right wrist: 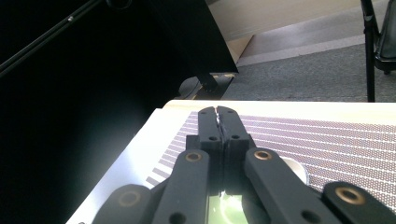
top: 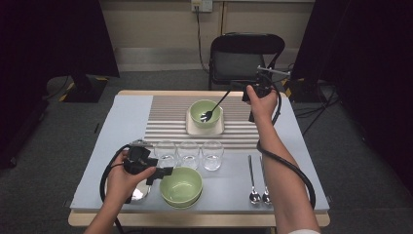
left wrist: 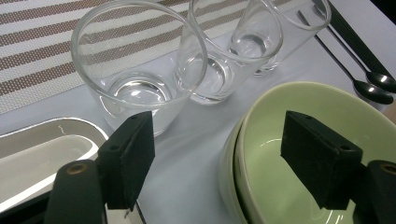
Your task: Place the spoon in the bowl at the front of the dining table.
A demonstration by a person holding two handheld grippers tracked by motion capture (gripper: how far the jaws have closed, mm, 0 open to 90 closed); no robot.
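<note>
- Our right tongs [top: 233, 89], clenched on the spoon [top: 215, 106], slant its handle up-right; its bowl dips into the far green bowl [top: 205, 112].
- Our left tongs [left wrist: 219, 154] hang released.
- Striped mat [top: 170, 109] on the grey desk [top: 124, 126]; chair [top: 243, 53] behind.

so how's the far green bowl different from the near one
The far green bowl sits on a white square plate on the striped mat; the near green bowl rests on the grey table cover. The far bowl has a spoon in it, held by the right gripper; the near bowl looks empty. The near bowl appears larger, though it is closer. Both are pale green and upright.
</note>
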